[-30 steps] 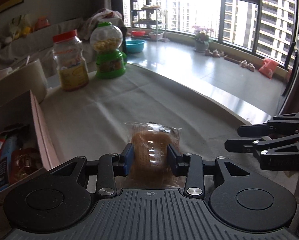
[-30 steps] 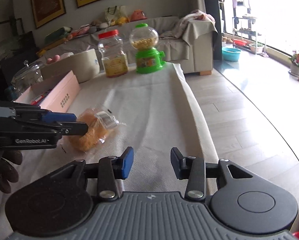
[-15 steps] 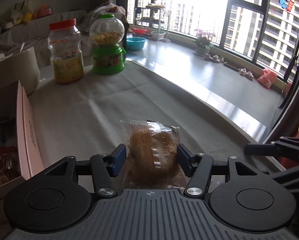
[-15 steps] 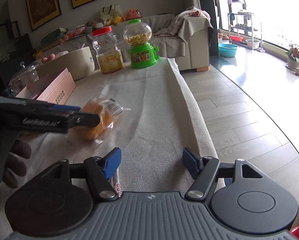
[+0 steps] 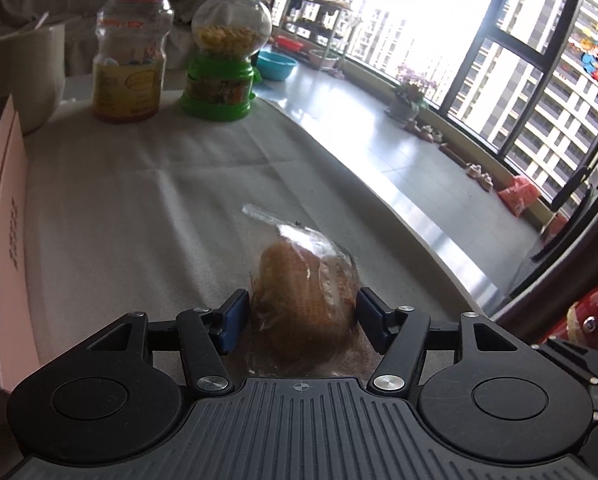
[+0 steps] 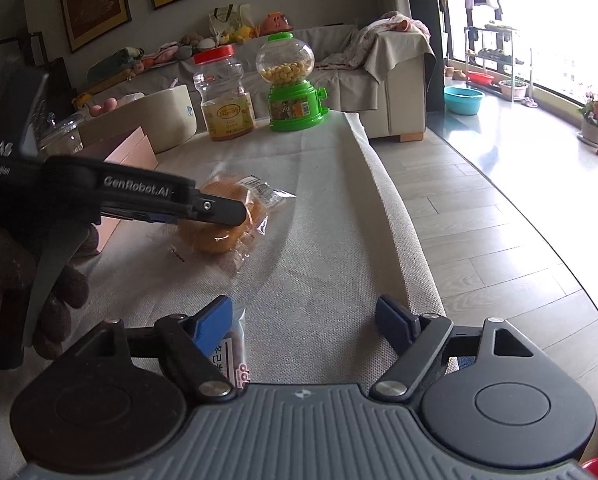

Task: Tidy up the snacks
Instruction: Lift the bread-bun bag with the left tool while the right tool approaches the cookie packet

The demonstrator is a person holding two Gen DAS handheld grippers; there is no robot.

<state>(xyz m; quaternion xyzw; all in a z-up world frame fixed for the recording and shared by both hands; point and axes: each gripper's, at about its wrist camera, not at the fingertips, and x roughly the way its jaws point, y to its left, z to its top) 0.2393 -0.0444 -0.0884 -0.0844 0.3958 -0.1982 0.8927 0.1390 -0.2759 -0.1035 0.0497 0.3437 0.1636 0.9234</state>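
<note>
A wrapped golden bread bun (image 5: pixel 303 300) lies on the grey tablecloth between the blue pads of my left gripper (image 5: pixel 299 316). The jaws stand wide and the pads sit just beside the wrapper without squeezing it. The right wrist view shows the same bun (image 6: pixel 215 236) partly behind a left gripper finger (image 6: pixel 219 212). My right gripper (image 6: pixel 305 320) hovers over the cloth nearer the front with its jaws opening. A small clear snack packet (image 6: pixel 235 356) with pink print lies by its left finger, and no pad presses on it.
A pink box (image 5: pixel 3 220) holding snacks stands at the left. Behind it are a white tub (image 6: pixel 167 116), a red-lidded jar (image 6: pixel 225 96) and a green gumball dispenser (image 6: pixel 293 88). The table's edge (image 6: pixel 411 240) drops to the floor on the right. A gloved hand (image 6: pixel 59 288) holds the left gripper.
The left jaws spread apart off the bun, and that gripper dipped and rolled a little. The right jaws widened, and the small packet came into view by the left finger.
</note>
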